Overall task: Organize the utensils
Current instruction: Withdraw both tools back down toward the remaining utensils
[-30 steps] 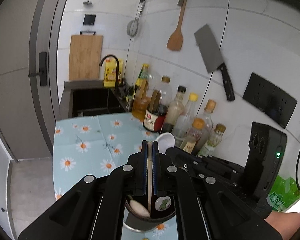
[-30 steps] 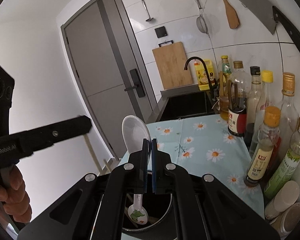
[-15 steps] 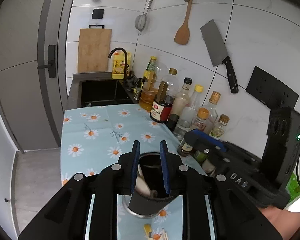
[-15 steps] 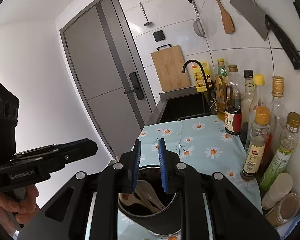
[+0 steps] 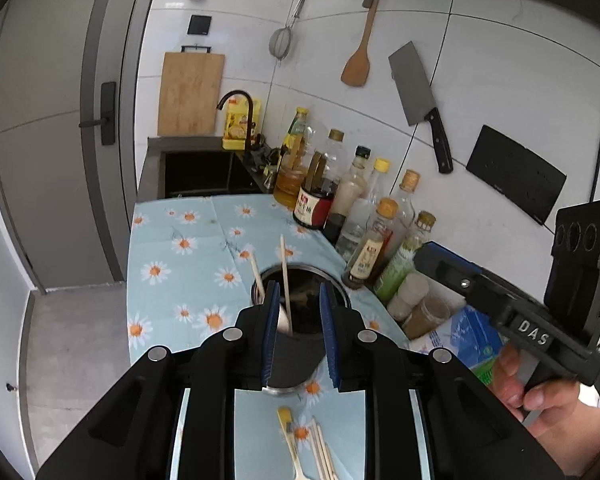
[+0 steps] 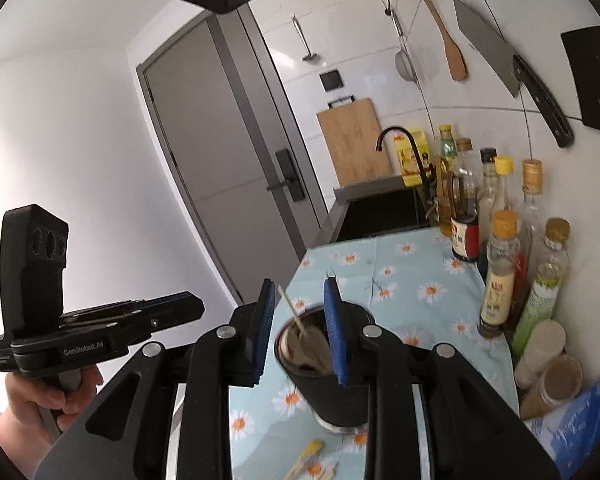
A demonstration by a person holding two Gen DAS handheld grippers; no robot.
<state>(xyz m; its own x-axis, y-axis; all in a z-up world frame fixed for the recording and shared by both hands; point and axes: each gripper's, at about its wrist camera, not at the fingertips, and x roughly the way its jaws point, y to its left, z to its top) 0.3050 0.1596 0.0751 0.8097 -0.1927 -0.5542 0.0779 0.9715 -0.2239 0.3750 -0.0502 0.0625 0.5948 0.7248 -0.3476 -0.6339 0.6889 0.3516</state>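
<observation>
On the daisy-print table point(image 5: 168, 264), the dark utensil cup point(image 5: 300, 344) stands holding chopsticks and a spoon, while more chopsticks point(image 5: 320, 452) and a yellow-tipped utensil point(image 5: 290, 436) lie loose just in front of it. The left gripper point(image 5: 298, 332) has its jaws partly open and empty, and the right gripper point(image 6: 298, 328), jaws opening, grips nothing; each would best drop low and pinch one loose piece mid-handle before lifting it into the cup. Legible writing: "DAS" and "GenRobot.AI" on the gripper bodies.
</observation>
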